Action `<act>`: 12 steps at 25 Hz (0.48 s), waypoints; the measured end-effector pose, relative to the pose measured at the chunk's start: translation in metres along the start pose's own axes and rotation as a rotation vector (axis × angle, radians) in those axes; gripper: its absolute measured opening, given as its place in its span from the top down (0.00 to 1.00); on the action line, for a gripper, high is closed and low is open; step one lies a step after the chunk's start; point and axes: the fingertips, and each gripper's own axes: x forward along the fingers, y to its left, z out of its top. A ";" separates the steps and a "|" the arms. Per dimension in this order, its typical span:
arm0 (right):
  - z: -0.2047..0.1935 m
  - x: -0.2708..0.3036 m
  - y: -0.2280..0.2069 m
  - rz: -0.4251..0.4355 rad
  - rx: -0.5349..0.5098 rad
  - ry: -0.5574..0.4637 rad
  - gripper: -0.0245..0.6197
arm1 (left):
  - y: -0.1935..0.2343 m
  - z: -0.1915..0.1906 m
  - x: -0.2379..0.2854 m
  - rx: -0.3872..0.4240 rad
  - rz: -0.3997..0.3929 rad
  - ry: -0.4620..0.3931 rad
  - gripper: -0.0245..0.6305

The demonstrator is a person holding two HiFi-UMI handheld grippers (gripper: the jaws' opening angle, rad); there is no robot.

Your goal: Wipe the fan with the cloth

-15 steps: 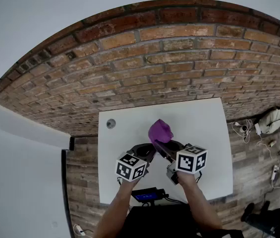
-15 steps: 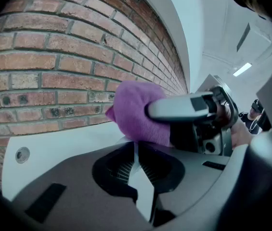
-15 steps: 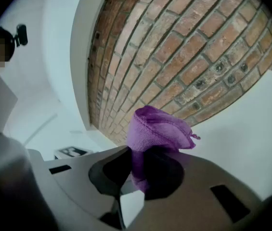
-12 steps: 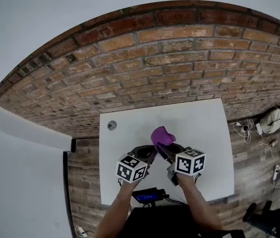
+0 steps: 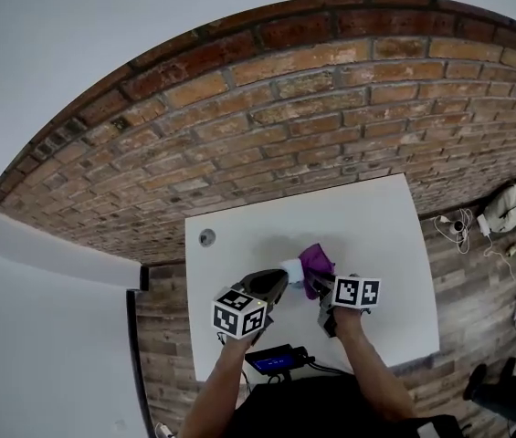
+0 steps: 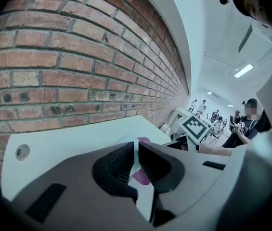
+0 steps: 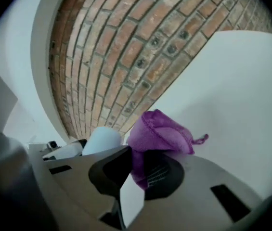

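A small white fan (image 5: 291, 268) is held over the white table (image 5: 376, 217), and my left gripper (image 5: 279, 281) comes at it from the left. In the left gripper view the jaws (image 6: 136, 153) are nearly together with a thin white part (image 6: 136, 161) of the fan clamped between them. My right gripper (image 5: 323, 286) is shut on a bunched purple cloth (image 5: 315, 263), which lies against the fan's right side. In the right gripper view the cloth (image 7: 160, 134) bulges out of the jaws (image 7: 133, 165), and the rounded white fan (image 7: 102, 141) sits just to its left.
A brick wall (image 5: 312, 108) runs behind the table. A round grommet (image 5: 206, 237) sits near the table's far left corner. A dark device (image 5: 271, 359) lies at the near edge. Cables and a white bag (image 5: 504, 210) are on the floor at right.
The purple cloth has come down and to the right, off the top of the fan, so the white fan now shows to its left. Both grippers remain close together.
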 end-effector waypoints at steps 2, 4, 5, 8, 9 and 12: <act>-0.002 -0.002 -0.005 -0.010 0.034 0.000 0.89 | -0.001 -0.001 0.000 -0.001 0.000 0.001 0.91; 0.013 -0.011 0.010 0.012 0.033 -0.057 0.89 | -0.001 0.000 0.001 0.008 0.006 0.007 0.91; 0.025 -0.016 0.024 0.038 0.018 -0.088 0.89 | 0.000 0.000 0.001 0.019 0.016 0.013 0.91; 0.053 -0.030 0.084 0.162 -0.079 -0.159 0.89 | 0.003 0.008 -0.002 0.090 0.076 0.027 0.91; 0.056 -0.032 0.103 0.201 -0.119 -0.161 0.89 | 0.004 0.010 -0.003 0.115 0.092 0.037 0.91; 0.040 -0.021 0.123 0.223 -0.207 -0.089 0.89 | 0.002 0.003 0.002 0.176 0.100 0.113 0.91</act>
